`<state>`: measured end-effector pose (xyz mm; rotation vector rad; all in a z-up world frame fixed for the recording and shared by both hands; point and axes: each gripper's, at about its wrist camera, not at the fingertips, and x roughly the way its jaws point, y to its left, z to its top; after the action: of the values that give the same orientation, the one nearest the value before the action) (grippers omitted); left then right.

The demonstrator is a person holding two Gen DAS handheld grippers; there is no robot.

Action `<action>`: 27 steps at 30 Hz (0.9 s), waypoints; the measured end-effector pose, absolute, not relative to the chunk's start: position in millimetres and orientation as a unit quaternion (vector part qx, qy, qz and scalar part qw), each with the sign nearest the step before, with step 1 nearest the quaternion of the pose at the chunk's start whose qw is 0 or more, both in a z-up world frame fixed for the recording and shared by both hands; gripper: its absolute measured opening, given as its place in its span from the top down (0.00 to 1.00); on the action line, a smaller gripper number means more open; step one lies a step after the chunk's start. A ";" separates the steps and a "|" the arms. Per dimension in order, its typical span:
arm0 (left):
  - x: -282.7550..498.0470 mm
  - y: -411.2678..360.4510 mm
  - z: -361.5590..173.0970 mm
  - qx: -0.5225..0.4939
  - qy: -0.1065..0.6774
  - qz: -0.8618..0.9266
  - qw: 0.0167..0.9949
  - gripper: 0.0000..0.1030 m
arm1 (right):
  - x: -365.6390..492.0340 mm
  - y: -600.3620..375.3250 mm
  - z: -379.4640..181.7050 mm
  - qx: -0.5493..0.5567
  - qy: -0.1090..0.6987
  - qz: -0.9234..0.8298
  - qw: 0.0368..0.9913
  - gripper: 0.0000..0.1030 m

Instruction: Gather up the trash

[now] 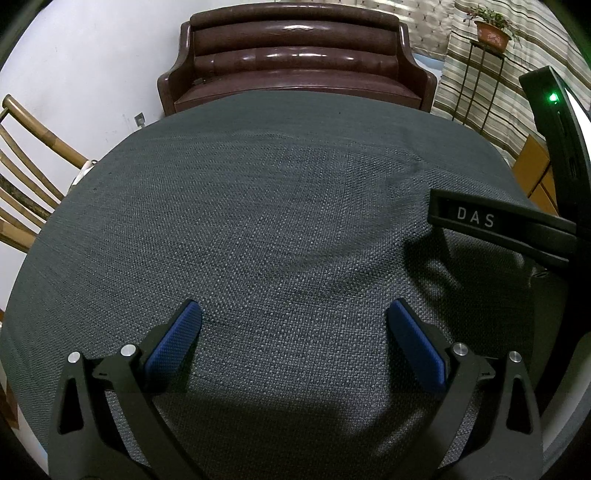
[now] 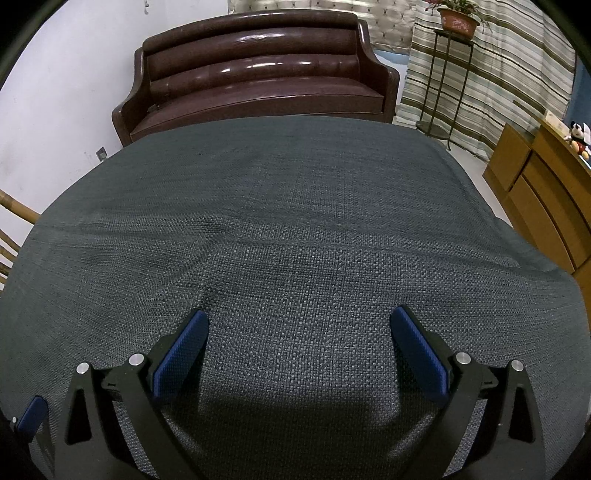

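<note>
No piece of trash shows in either view. A table covered with dark grey woven cloth (image 1: 288, 221) fills both views (image 2: 295, 229). My left gripper (image 1: 293, 317) hangs over the near part of the cloth, open, with nothing between its blue pads (image 1: 177, 339). My right gripper (image 2: 299, 326) is likewise open and empty above the cloth. The right gripper's black body, lettered DAS (image 1: 476, 218), reaches into the left wrist view from the right. One blue pad of the left gripper (image 2: 33, 413) peeks in at the lower left of the right wrist view.
A brown leather sofa (image 1: 295, 62) stands behind the table's far edge. A bamboo chair (image 1: 26, 177) is at the left. A potted plant on a metal stand (image 2: 456, 22) and a wooden cabinet (image 2: 543, 199) with a plush toy (image 2: 578, 136) are at the right.
</note>
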<state>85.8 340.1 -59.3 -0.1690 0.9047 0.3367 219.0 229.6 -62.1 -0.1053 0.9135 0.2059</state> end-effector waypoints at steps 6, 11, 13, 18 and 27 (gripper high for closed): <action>85.6 339.4 -59.3 -0.081 0.434 0.162 0.882 0.04 | 219.1 229.1 -62.0 -0.050 0.440 0.099 0.891 0.06; 85.5 340.2 -59.2 -0.081 0.434 0.162 0.882 0.04 | 219.3 229.7 -61.9 -0.050 0.440 0.099 0.891 0.06; 85.6 339.8 -59.4 -0.081 0.434 0.162 0.882 0.04 | 218.6 229.5 -61.9 -0.050 0.440 0.099 0.891 0.06; 85.7 339.8 -59.3 -0.081 0.434 0.162 0.882 0.04 | 219.0 229.7 -61.9 -0.050 0.440 0.099 0.891 0.06; 85.3 339.9 -59.2 -0.081 0.434 0.162 0.882 0.04 | 219.1 230.0 -61.8 -0.050 0.440 0.099 0.891 0.06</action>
<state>85.3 339.9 -59.2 -0.1687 0.9044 0.3373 219.1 230.0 -61.8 -0.1048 0.9137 0.2061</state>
